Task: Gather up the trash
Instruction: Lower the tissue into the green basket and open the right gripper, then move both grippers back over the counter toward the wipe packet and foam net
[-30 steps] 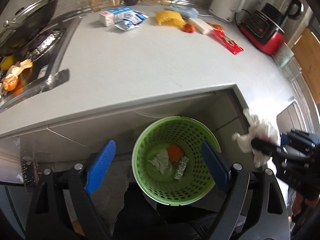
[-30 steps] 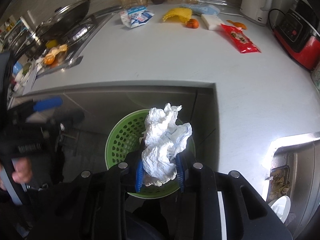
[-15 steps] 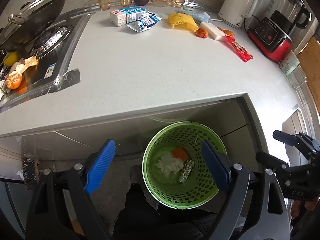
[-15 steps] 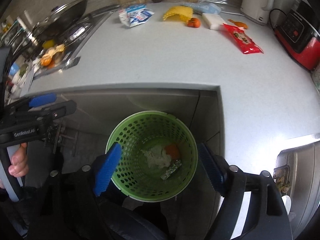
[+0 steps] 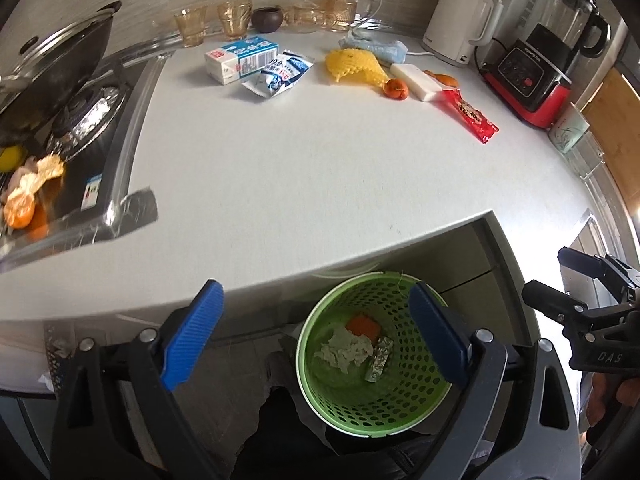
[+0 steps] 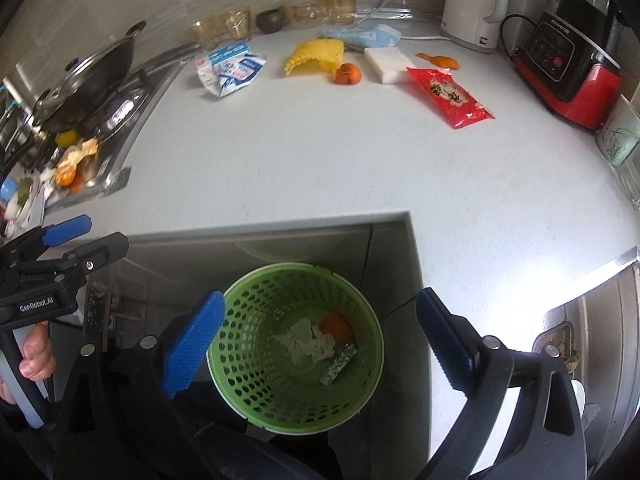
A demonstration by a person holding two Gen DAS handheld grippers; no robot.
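Observation:
A green perforated basket (image 5: 320,400) (image 6: 240,380) stands on the floor below the counter edge. In it lie a crumpled white tissue (image 5: 344,350) (image 6: 308,340), an orange scrap (image 5: 362,326) and a silver wrapper (image 5: 378,360). My left gripper (image 5: 314,300) hangs over the basket, jaws opening, nothing between them. My right gripper (image 6: 320,300) is also above it, jaws opening and empty. On the counter lie a red wrapper (image 5: 472,114) (image 6: 450,96), a blue-white pouch (image 5: 278,72) (image 6: 236,72), a yellow foam net (image 5: 354,66) and a tangerine (image 5: 396,89).
A milk carton (image 5: 240,58), a white block (image 5: 416,82), a white kettle (image 5: 456,20) and a red blender (image 5: 532,80) stand at the back. A lidded wok (image 5: 52,64) sits on the stove at left, with orange peels (image 5: 24,196) beside it. Several glasses (image 5: 232,20) line the wall.
My right gripper opened and let go of the white tissue, which now lies in the basket. Both grippers drew slightly up and away from the basket.

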